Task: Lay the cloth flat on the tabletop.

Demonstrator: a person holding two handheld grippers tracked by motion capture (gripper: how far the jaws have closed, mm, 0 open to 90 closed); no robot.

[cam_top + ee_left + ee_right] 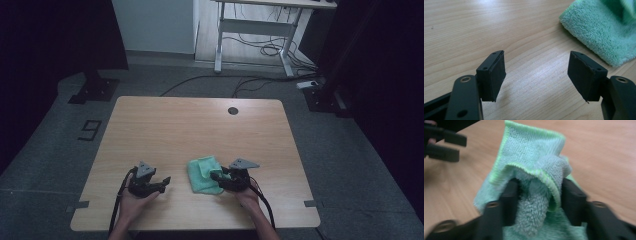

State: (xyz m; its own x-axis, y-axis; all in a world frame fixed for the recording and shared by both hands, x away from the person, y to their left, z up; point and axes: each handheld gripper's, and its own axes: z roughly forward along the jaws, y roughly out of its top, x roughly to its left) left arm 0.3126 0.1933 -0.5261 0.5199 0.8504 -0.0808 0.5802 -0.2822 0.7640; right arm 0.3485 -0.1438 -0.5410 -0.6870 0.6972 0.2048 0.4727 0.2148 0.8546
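Lab or office space – grey carpet floor (350, 165), white height-adjustable desk (260, 22), trailing cables (260, 47), black stands (95, 87)

The green cloth (204, 175) is lying as the 1 obstacle on the table (200, 125); bare wood is stretching free beyond it and to both sides. The left gripper (164, 183) is hovering just left of the cloth, narrowing that gap.
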